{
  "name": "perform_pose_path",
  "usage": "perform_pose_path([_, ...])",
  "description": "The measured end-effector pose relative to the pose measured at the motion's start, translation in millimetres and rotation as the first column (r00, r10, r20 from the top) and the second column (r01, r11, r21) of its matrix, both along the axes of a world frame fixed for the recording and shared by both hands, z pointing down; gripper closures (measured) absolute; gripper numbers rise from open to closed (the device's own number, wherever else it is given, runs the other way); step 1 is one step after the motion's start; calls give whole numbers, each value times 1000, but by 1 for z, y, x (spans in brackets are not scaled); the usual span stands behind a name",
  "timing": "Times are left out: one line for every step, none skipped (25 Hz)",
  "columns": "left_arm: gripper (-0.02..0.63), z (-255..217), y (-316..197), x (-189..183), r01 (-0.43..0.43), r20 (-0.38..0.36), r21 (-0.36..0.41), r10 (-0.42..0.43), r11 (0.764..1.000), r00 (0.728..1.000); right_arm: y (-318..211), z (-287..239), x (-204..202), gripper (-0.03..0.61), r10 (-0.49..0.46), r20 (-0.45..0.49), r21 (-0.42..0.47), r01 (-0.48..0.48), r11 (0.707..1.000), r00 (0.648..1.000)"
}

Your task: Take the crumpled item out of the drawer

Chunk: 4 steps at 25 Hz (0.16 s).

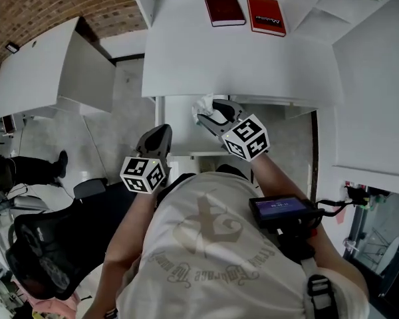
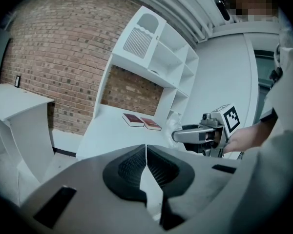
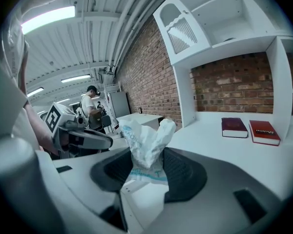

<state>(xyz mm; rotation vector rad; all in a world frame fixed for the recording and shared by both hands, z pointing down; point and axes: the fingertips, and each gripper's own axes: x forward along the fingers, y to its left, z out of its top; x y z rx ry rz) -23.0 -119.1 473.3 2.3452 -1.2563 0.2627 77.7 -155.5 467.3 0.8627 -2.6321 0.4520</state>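
The crumpled item (image 3: 145, 141), a white wrapper with blue print, is pinched between the jaws of my right gripper (image 3: 147, 172). In the head view my right gripper (image 1: 211, 117) holds that crumpled item (image 1: 203, 104) above the open white drawer (image 1: 179, 138) under the desk edge. My left gripper (image 1: 159, 135) hangs left of the drawer, apart from it. Its jaws are pressed together with nothing between them (image 2: 146, 172). The right gripper (image 2: 198, 133) shows to the right in the left gripper view, and the left gripper (image 3: 83, 136) shows to the left in the right gripper view.
Two red books (image 1: 225, 8) (image 1: 266, 14) lie at the back of the white desk (image 1: 239, 58). White shelving (image 3: 219, 28) rises over the desk against a brick wall. A second white desk (image 1: 40, 72) and a black chair (image 1: 40, 251) stand left. A person (image 3: 92, 106) stands far off.
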Motion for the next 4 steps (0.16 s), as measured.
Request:
perform_pose_path([586, 0, 1, -1, -1, -2, -3, 1, 1000, 1000, 1, 1, -1, 373, 0, -3, -4, 0, 1000, 1000])
perform_pose_path([586, 0, 2, -2, -1, -3, -7, 1, 1000, 1000, 2, 1, -1, 373, 1, -6, -8, -1, 1000, 1000])
perform_pose_path([586, 0, 3, -4, -2, -4, -11, 2, 1000, 1000, 3, 2, -3, 373, 1, -8, -12, -1, 1000, 1000])
perform_pose_path([586, 0, 5, -5, -3, -5, -15, 3, 1000, 1000, 4, 2, -4, 373, 1, -11, -15, -1, 1000, 1000])
